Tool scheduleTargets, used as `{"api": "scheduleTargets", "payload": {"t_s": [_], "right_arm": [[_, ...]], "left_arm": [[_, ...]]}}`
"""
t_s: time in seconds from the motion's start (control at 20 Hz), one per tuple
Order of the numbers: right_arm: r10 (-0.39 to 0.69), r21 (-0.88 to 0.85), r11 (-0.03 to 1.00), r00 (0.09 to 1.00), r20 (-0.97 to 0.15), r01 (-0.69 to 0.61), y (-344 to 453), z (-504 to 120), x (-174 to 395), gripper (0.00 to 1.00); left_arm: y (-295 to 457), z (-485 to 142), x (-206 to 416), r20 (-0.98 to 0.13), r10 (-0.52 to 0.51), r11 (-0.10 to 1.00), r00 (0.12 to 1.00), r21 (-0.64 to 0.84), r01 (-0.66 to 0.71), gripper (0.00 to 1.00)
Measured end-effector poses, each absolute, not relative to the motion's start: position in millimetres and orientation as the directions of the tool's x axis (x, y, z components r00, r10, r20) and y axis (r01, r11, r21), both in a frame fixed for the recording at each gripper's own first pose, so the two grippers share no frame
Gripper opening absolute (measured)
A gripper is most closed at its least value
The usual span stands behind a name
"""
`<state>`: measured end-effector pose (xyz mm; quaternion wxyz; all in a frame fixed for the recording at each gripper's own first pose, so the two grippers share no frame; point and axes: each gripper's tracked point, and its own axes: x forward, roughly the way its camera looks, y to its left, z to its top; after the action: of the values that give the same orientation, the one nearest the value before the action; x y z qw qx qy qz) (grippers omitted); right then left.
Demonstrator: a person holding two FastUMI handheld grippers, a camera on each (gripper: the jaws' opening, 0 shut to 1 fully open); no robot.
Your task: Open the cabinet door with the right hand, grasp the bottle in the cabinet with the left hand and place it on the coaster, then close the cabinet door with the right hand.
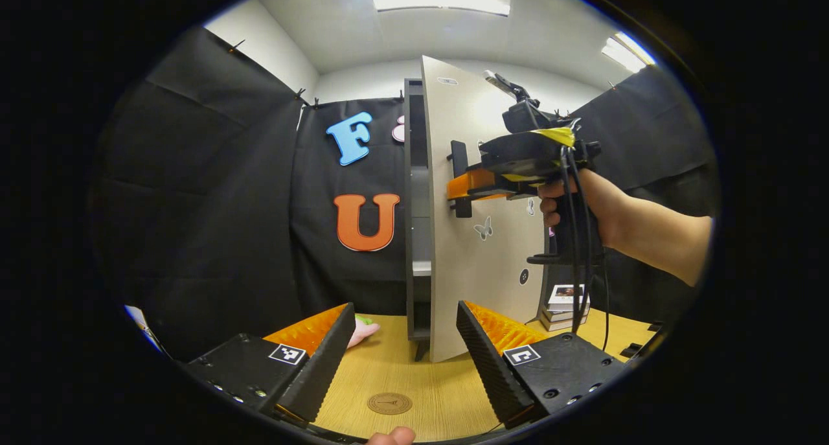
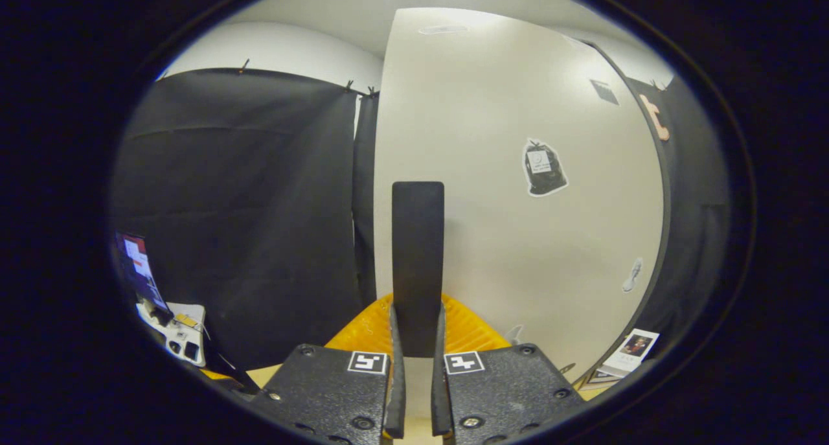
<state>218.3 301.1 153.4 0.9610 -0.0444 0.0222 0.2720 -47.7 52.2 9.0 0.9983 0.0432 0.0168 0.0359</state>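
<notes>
The cabinet (image 1: 414, 238) stands at the centre of the left gripper view, a tall dark frame on the desk (image 1: 401, 374), with its pale door (image 1: 473, 276) swung partly out toward the camera. Through the narrow gap between frame and door a pale shelf edge shows; what stands inside is hidden, so the bottle's place cannot be told. In the right gripper view the door (image 2: 518, 173) takes up the centre and right of the frame, with stickers on its face.

The desk is light wood. A round brown coaster (image 1: 389, 403) lies on it at the bottom centre of the left gripper view, in front of the cabinet and between the left claw's two fingers. A stack of books (image 1: 567, 306) sits low on the right, behind the door. A small pink and green thing lies on the desk left of the cabinet's foot, too hidden to name.

The right claw (image 1: 461, 189) is at the centre right of the left gripper view, level, held by a hand (image 1: 570, 205) whose forearm reaches in from the right edge. It meets the dark upright handle (image 1: 460, 176) on the door. In the right gripper view the handle (image 2: 418, 263) rises from between the right claw's (image 2: 418, 367) fingers, which clamp it on both sides.

The left claw (image 1: 405, 348) hangs low over the desk, its fingers wide apart and holding nothing.
</notes>
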Motion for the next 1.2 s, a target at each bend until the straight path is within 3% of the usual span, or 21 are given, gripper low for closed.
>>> {"api": "scheduleTargets", "payload": {"t_s": [0.75, 1.2], "right_arm": [[0.505, -0.061, 0.86, 0.862, -0.028, -0.506, 275.3, 156.1, 195.6, 0.18], [0.442, -0.066, 0.895, 0.897, -0.015, -0.442, 253.5, 157.3, 190.0, 0.17]], "left_arm": [[18.3, 6.0, -45.5, -0.041, -0.007, 0.996, 0.999, 0.085, 0.01, 0.95], [-9.9, 4.2, -41.5, -0.044, -0.075, 0.995, 0.996, 0.066, 0.078, 0.95]]}}
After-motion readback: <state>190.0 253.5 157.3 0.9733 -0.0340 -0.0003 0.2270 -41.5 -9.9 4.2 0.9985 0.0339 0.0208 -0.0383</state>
